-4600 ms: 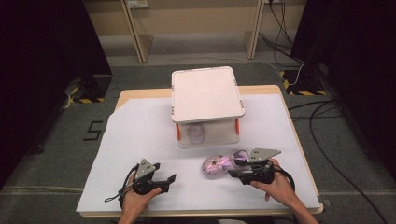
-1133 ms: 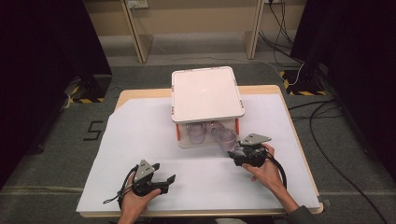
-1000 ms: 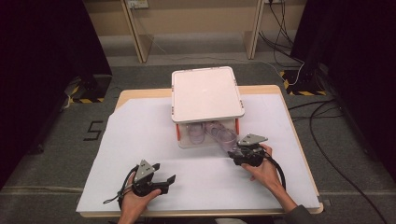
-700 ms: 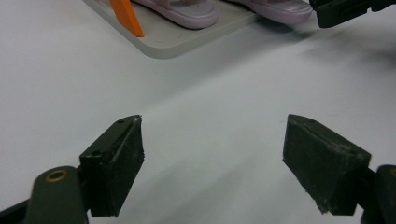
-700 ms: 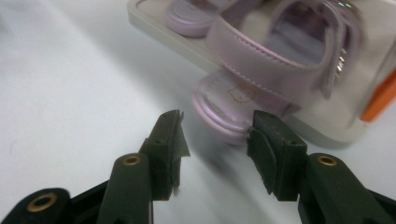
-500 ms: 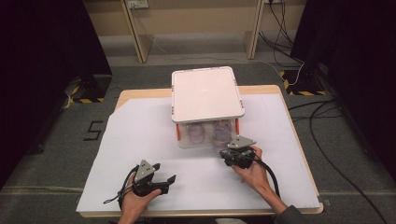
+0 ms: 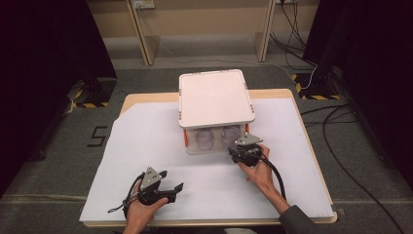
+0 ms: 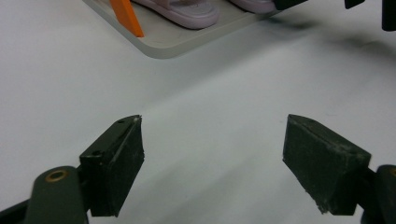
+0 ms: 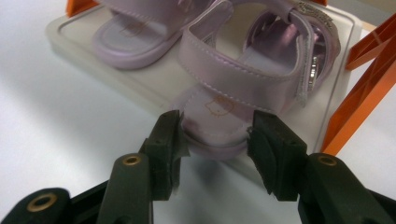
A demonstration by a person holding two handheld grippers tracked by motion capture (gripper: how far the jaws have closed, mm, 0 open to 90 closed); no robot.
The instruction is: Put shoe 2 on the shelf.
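Right gripper [image 9: 215, 140] at the heel of the near sandal [image 9: 247, 74] — jaws have just been closing, pads flanking the heel and seemingly pressing its sides. The sandal sits on the tray [image 9: 154, 91] under the white lid [image 7: 214, 97], heel overhanging the front edge, beside the second sandal [image 9: 140, 37]. Likely light; soft padded sole, floppy straps, glossy and a bit slippery. Best hold — the firm heel, not the straps. Left gripper [image 8: 212, 156] rests on the table [image 7: 146, 141], jaws wide apart, holding nothing.
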